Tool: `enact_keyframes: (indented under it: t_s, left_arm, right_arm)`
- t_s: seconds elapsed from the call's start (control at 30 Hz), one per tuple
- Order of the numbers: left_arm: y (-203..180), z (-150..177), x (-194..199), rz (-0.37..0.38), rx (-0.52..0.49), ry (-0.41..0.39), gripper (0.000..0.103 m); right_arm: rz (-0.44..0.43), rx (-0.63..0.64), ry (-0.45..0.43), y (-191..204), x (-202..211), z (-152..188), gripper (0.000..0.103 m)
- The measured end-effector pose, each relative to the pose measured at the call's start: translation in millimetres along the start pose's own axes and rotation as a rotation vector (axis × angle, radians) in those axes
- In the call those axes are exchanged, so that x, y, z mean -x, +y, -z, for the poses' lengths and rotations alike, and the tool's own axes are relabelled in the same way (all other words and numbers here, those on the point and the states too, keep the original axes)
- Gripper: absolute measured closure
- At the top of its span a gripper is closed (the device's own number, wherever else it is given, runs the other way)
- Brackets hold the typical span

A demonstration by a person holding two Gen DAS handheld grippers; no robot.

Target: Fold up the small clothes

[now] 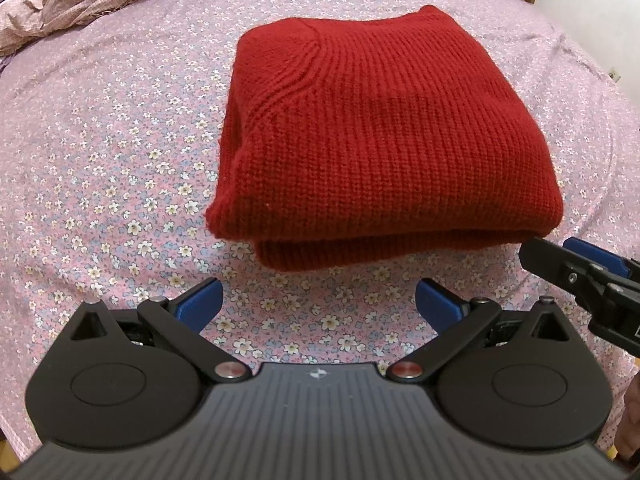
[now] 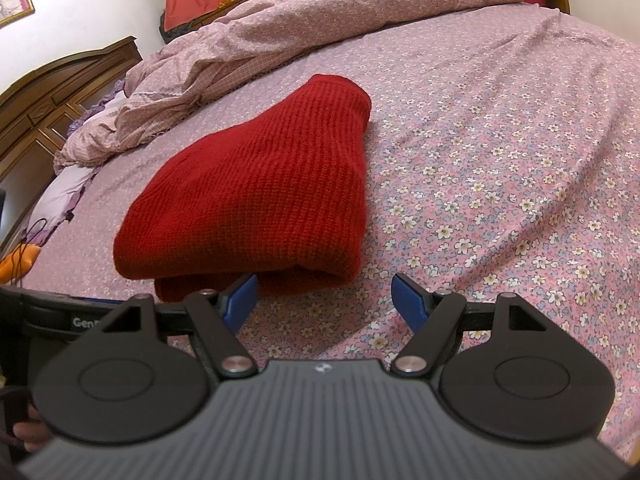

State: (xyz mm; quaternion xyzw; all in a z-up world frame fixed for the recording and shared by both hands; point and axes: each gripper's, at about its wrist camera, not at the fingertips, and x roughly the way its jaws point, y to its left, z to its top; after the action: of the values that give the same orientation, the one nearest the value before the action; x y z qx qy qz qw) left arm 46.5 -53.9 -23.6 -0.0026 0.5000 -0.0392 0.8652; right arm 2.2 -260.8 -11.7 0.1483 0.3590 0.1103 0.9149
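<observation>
1. We see a red knitted sweater (image 1: pixel 384 132) folded into a thick rectangular bundle, lying flat on a bed covered by a pink floral bedsheet (image 1: pixel 120 184).
2. In the left wrist view the sweater's layered fold edge faces us, with at least two layers stacked one on the other along that near edge.
3. Our left gripper (image 1: pixel 319 306) hangs just short of that near edge, its blue-padded fingers (image 1: pixel 202 304) spread wide apart with only bedsheet between them; it is released and grasps nothing.
4. Our right gripper (image 2: pixel 324 300) is likewise released: its blue fingers (image 2: pixel 408 300) stand wide apart over the bedsheet, near the sweater's near right corner.
5. In the right wrist view the left finger of that gripper overlaps the sweater's folded edge, though we cannot tell whether it touches the knit.
6. The right gripper also shows at the right edge of the left wrist view, just beside the sweater's near right corner.
7. A crumpled pink duvet (image 2: pixel 240 52) lies bunched along the far side of the bed, well apart from the sweater.
8. A brown wooden headboard (image 2: pixel 60 92) stands at the left in the right wrist view, with a pale lilac pillow (image 2: pixel 64 196) below it.
</observation>
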Motion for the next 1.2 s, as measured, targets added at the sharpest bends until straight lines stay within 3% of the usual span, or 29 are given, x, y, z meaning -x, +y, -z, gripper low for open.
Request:
enact_keyframes:
  t_s: [1.2]
  left_arm:
    - [-3.5,-0.3,4.6,-0.002,-0.006,-0.003,0.0]
  right_arm:
    - [0.0,0.001,-0.001,0.2,0.2,0.2,0.028]
